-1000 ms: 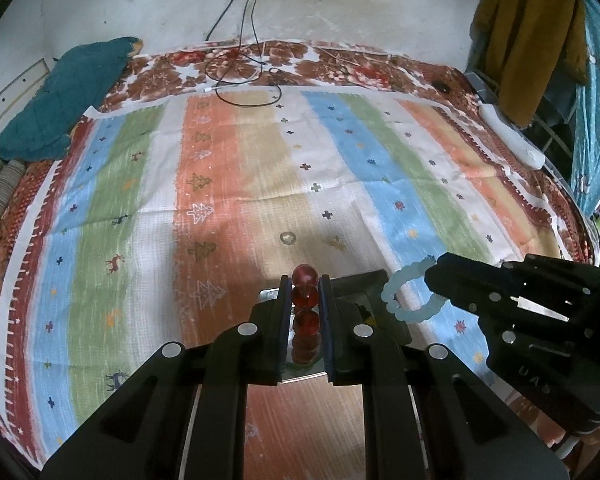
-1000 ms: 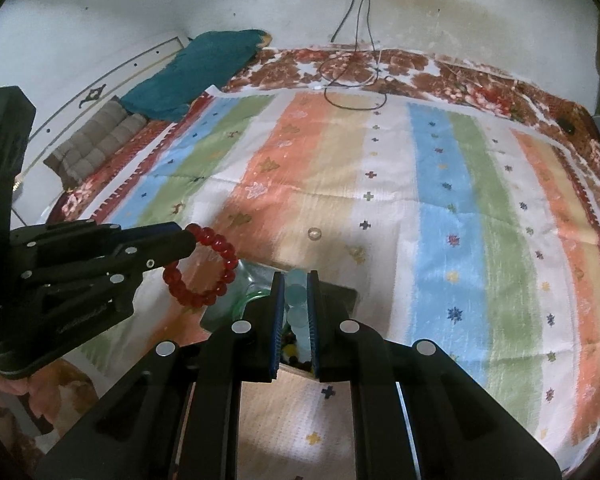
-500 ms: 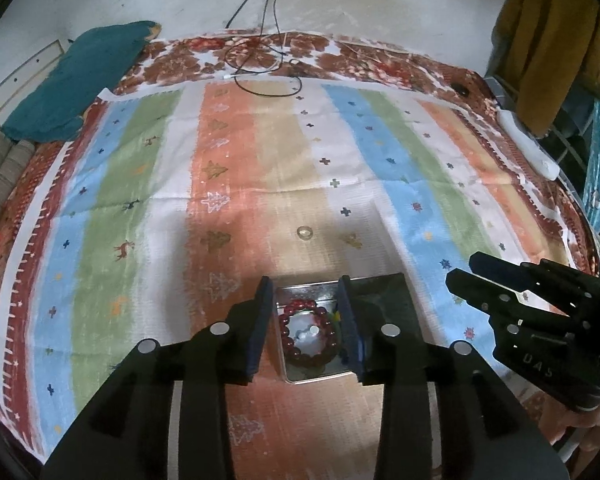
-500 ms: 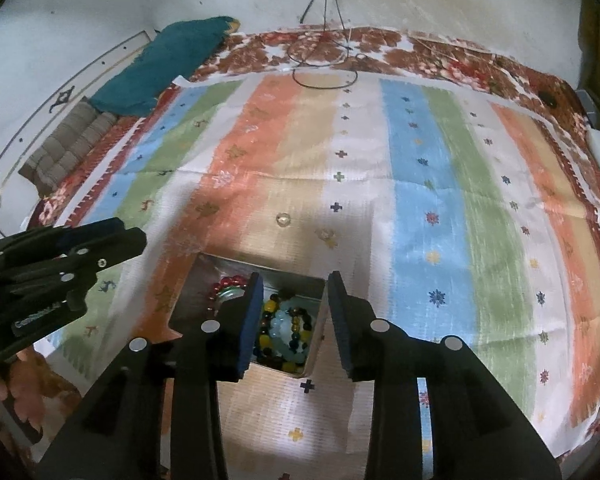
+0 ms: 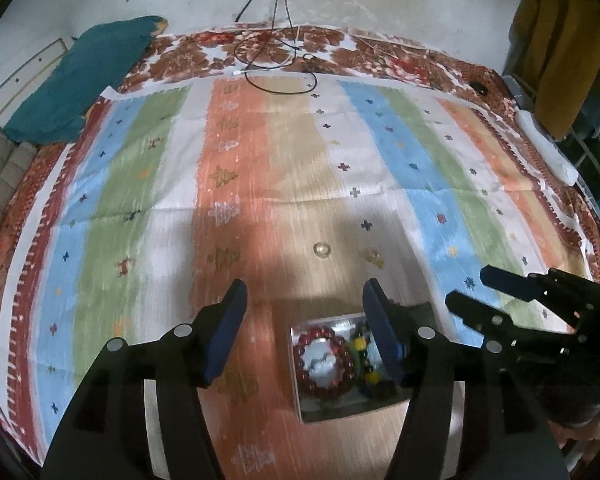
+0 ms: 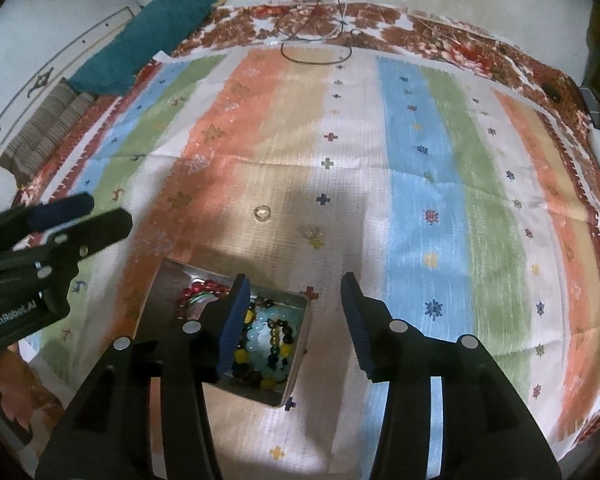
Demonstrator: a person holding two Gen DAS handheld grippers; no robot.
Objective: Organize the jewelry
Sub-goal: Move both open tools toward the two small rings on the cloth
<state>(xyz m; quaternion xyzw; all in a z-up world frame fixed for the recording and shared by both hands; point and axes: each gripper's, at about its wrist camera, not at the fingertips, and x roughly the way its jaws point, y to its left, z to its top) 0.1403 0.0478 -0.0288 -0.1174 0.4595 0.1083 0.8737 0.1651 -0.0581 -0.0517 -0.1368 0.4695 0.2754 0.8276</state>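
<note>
A small metal tin [image 5: 300,396] [image 6: 156,288] lies on the striped cloth, holding bracelets. The red bead bracelet [image 5: 324,364] [image 6: 198,291] rests in its left part; a pale aqua bead bracelet [image 6: 266,326] and dark and yellow beads [image 5: 360,346] lie beside it. My left gripper [image 5: 304,300] hovers above the tin's left side, jaws opening, nothing between them. My right gripper [image 6: 292,294] hovers over the tin's right edge, jaws also opening and empty. A small clear ring [image 5: 322,249] [image 6: 262,213] and a tiny gold piece [image 5: 374,256] [image 6: 313,235] lie on the cloth beyond the tin.
The striped cloth [image 5: 260,160] covers a floral bedspread. A teal cushion [image 5: 84,80] lies far left, black cables [image 5: 276,68] trail at the far edge, a white object [image 5: 548,152] sits at the right edge, and a mustard garment [image 5: 564,40] hangs far right.
Both grippers let go of their bracelets: the red one and the pale aqua one now lie in the tin. Both sets of jaws have spread apart and the views have shifted toward the cloth.
</note>
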